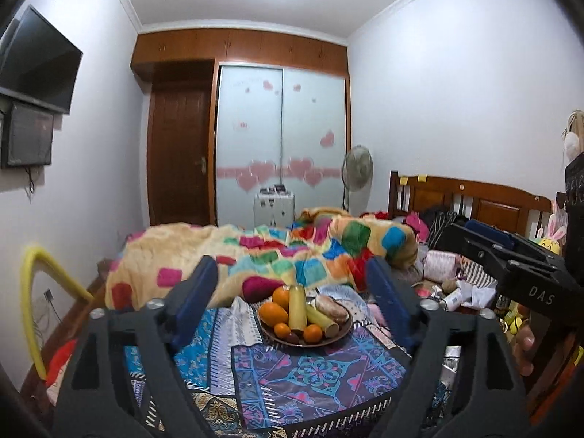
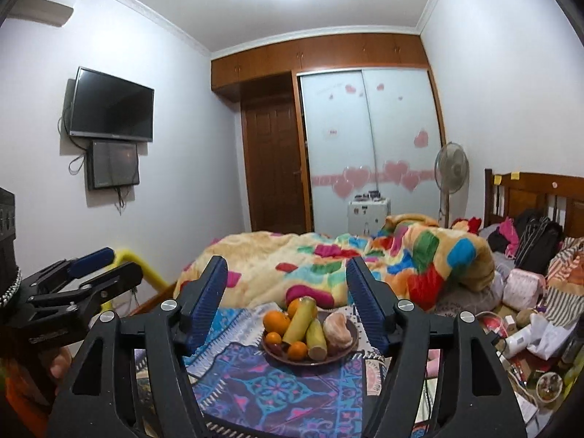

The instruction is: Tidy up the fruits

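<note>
A brown plate (image 1: 339, 334) (image 2: 350, 323) sits on the patterned cloth on the bed. It holds several oranges (image 1: 273, 312) (image 2: 276, 321), two yellow-green cut stalk pieces (image 1: 297, 306) (image 2: 301, 315), a peeled pale citrus (image 1: 331, 307) (image 2: 337, 326) and a small dark fruit (image 1: 291, 336). My left gripper (image 1: 292, 292) is open and empty, held back from the plate. My right gripper (image 2: 286, 288) is open and empty, also back from the plate. The right gripper also shows in the left wrist view (image 1: 511, 255), and the left gripper in the right wrist view (image 2: 87, 266).
A colourful blanket (image 1: 292, 248) lies bunched behind the plate. Clothes, bags and bottles (image 2: 525, 325) crowd the right side by the wooden headboard (image 1: 474, 200). A yellow rail (image 1: 33, 292) stands at the left bed edge. A TV (image 2: 111, 106), wardrobe and fan (image 2: 450, 168) lie beyond.
</note>
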